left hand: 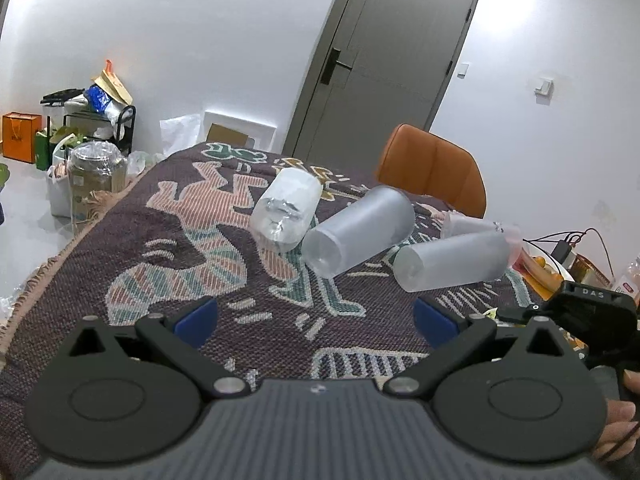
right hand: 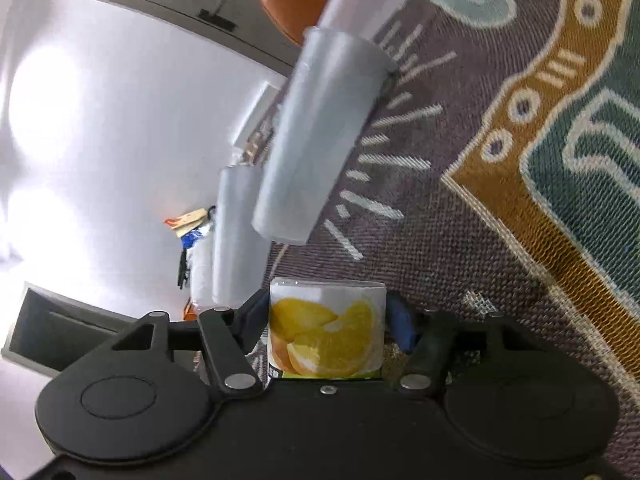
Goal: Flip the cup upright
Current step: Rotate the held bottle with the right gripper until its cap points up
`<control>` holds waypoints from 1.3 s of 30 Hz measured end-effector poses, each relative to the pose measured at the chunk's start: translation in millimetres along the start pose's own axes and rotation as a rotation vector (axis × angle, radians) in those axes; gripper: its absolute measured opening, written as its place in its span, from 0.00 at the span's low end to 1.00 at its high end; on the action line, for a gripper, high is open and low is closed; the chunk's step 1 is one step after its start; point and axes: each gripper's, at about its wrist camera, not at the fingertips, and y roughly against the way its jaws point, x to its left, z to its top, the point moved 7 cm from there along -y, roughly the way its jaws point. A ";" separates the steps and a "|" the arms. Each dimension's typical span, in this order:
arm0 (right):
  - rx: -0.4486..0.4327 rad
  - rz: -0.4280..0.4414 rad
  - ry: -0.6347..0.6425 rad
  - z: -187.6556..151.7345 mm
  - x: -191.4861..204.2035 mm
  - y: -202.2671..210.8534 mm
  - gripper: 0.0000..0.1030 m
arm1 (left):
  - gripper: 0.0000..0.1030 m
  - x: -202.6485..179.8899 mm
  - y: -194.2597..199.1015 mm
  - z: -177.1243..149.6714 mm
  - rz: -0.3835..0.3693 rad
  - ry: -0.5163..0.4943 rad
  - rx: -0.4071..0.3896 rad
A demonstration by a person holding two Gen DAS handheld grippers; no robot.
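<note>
Three frosted plastic cups lie on their sides on the patterned cloth in the left wrist view: one at the left [left hand: 286, 210], one in the middle [left hand: 356, 236], one at the right [left hand: 454, 260]. A fourth clear cup [left hand: 480, 224] lies behind the right one. My left gripper [left hand: 316, 320] is open and empty, short of the cups. My right gripper [right hand: 328, 320] is rolled sideways and shut on a box with an orange-slice picture [right hand: 326, 330]. The right wrist view shows a cup [right hand: 320, 132] close ahead and another [right hand: 236, 236] beyond it.
An orange chair [left hand: 432, 168] stands behind the table. Cables and food packets [left hand: 568, 256] lie at the table's right end. A wrapped jar and bags [left hand: 96, 176] stand on the floor at the left. A grey door [left hand: 384, 56] is at the back.
</note>
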 end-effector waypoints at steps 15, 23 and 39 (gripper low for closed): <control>-0.287 -0.053 0.499 -1.4 72.7 48.5 0.57 | 1.00 -6.6 22.1 5.4 0.013 -0.013 -0.060; -0.297 -0.079 0.676 -16.2 96.4 41.1 0.57 | 1.00 13.0 29.2 3.8 0.033 0.033 -0.075; -0.184 -0.111 0.889 -65.9 123.9 18.9 0.58 | 1.00 38.5 38.3 -2.8 0.051 0.092 -0.085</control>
